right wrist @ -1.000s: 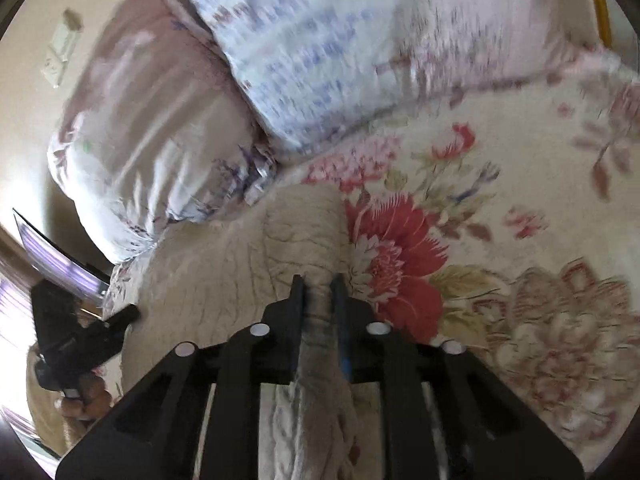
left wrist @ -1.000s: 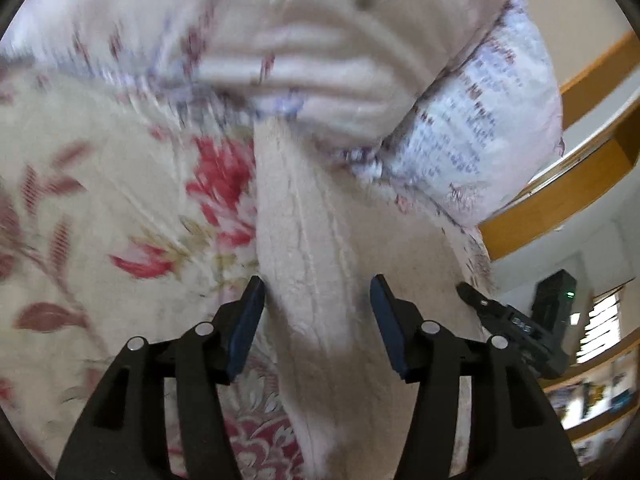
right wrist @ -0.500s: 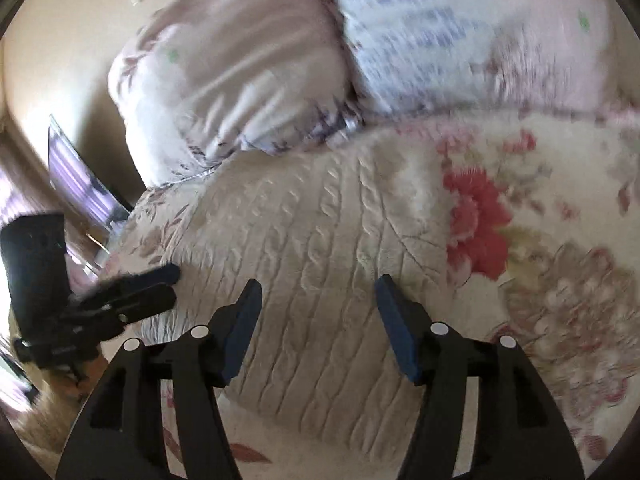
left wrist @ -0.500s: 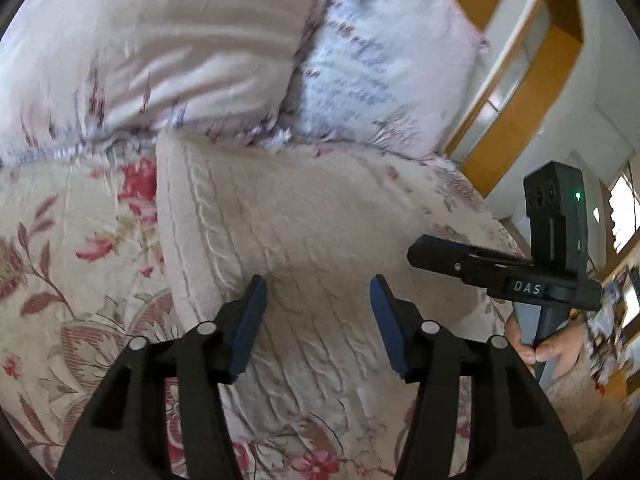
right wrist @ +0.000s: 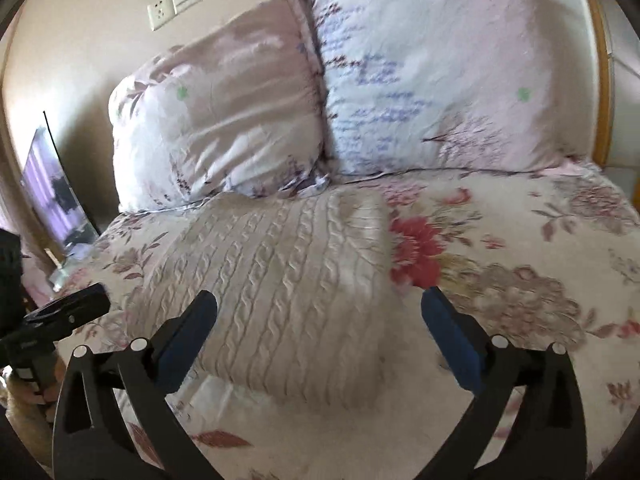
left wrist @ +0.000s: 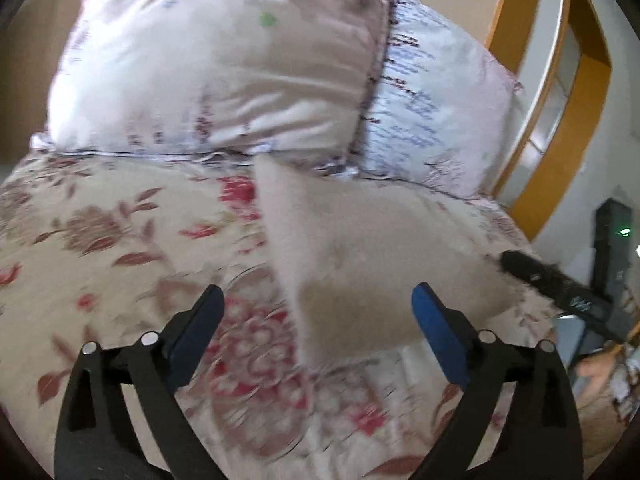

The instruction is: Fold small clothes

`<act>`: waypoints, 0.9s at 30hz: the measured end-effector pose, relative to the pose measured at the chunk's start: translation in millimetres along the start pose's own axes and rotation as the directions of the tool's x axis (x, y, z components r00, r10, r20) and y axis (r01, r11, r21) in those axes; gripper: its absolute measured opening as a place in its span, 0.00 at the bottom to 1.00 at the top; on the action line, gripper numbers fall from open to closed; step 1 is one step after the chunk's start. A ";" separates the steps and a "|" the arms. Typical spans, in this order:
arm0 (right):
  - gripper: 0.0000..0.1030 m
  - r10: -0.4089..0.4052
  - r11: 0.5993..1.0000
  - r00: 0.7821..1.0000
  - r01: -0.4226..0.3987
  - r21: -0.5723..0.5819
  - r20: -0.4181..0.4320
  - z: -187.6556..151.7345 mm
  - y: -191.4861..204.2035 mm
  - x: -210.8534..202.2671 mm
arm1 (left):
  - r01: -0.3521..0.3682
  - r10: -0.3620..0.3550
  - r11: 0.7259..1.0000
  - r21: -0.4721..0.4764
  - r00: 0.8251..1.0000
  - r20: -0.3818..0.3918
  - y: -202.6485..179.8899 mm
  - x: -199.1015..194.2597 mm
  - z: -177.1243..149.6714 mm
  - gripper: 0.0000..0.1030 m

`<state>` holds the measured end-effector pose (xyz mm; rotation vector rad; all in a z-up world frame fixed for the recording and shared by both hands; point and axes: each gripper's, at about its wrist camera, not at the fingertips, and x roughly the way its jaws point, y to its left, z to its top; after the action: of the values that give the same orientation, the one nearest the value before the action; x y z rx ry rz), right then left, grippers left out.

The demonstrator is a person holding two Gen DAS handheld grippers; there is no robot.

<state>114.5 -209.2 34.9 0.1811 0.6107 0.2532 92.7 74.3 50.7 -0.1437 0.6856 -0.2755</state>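
A cream cable-knit garment (right wrist: 288, 284) lies folded flat on the floral bedspread (right wrist: 520, 280), its far edge near the pillows. It also shows in the left wrist view (left wrist: 360, 256), blurred. My left gripper (left wrist: 316, 320) is wide open and empty, held above the garment's near left edge. My right gripper (right wrist: 318, 328) is wide open and empty, held above the garment's near edge. The right gripper shows at the right of the left wrist view (left wrist: 560, 288); the left gripper shows at the left of the right wrist view (right wrist: 60, 316).
Two pillows (right wrist: 224, 120) (right wrist: 432, 80) lean against the wall at the head of the bed. A wall socket plate (right wrist: 176, 0) is above them. A wooden frame (left wrist: 560, 120) stands to the right of the bed. A screen (right wrist: 52, 192) stands at the left.
My right gripper has let go of the garment and opened wide. Both grippers have pulled back and risen from the garment, which now lies flat. The left jaws have opened wider.
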 end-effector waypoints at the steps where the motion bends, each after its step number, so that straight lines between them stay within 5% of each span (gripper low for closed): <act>1: 0.99 -0.007 1.000 1.000 0.007 0.002 0.005 -4.1 -0.3 -4.5 | -0.029 0.029 1.000 0.002 1.000 -0.003 1.3 -1.7 -3.9 0.96; 8: 0.99 -0.137 0.990 0.990 0.136 -0.045 -0.037 -28.3 16.3 -8.3 | -0.198 0.201 0.978 0.064 0.979 -0.044 -11.3 -0.9 -23.4 0.98; 15: 0.99 -0.161 0.986 0.974 0.154 -0.057 -0.156 -46.5 25.8 11.5 | -0.205 0.220 0.973 0.108 0.964 -0.150 -29.0 25.1 -35.1 0.98; 27: 0.99 -0.193 0.981 0.943 0.184 -0.059 -0.270 -62.0 27.0 30.8 | -0.221 0.246 0.966 0.133 0.943 -0.222 -32.9 46.5 -46.5 0.98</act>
<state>97.6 -168.8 -25.2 0.0541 0.8943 0.1021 90.5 27.2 -5.8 0.0751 0.9154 -0.0999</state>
